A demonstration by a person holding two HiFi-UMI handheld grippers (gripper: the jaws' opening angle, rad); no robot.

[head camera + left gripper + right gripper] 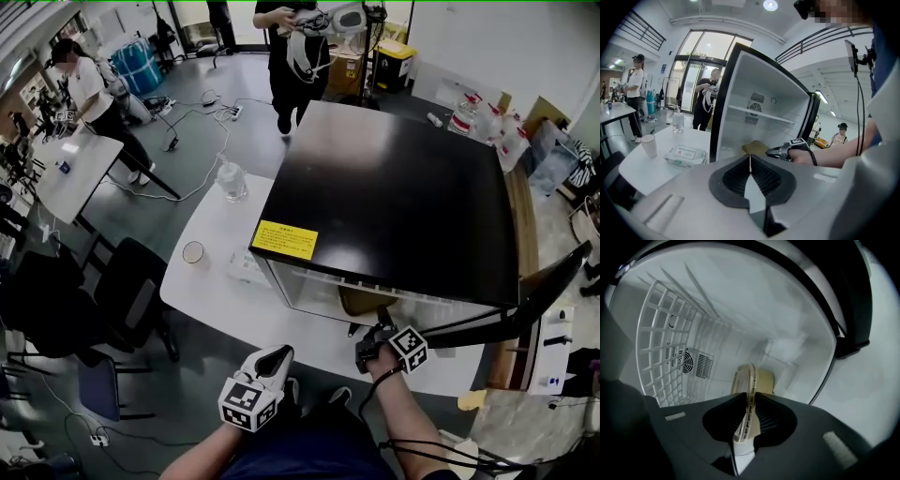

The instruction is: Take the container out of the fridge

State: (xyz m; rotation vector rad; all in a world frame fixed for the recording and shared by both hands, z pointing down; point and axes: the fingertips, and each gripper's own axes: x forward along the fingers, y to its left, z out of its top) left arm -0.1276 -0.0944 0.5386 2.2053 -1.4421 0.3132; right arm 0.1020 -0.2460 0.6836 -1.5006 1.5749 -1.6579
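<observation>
Hanging back close to my body, short of the near edge of the round white table, my left gripper has its jaws pressed together with nothing between them. Farther forward, my right gripper reaches into the open front of the small black-topped fridge, its dark jaws drawn in on the thin rim of the shallow tan plastic container, ribbed pads pressing the lip from both sides. That container sits on the fridge's white floor just inside the opening; its long axis runs away from my jaws toward the back wall, the gripped end facing me. White floor shows on either side of it, and the white wire shelf stands well clear of its rim. At my right the black fridge door is swung wide. On the back wall, beyond the container, sits a vent grille.
</observation>
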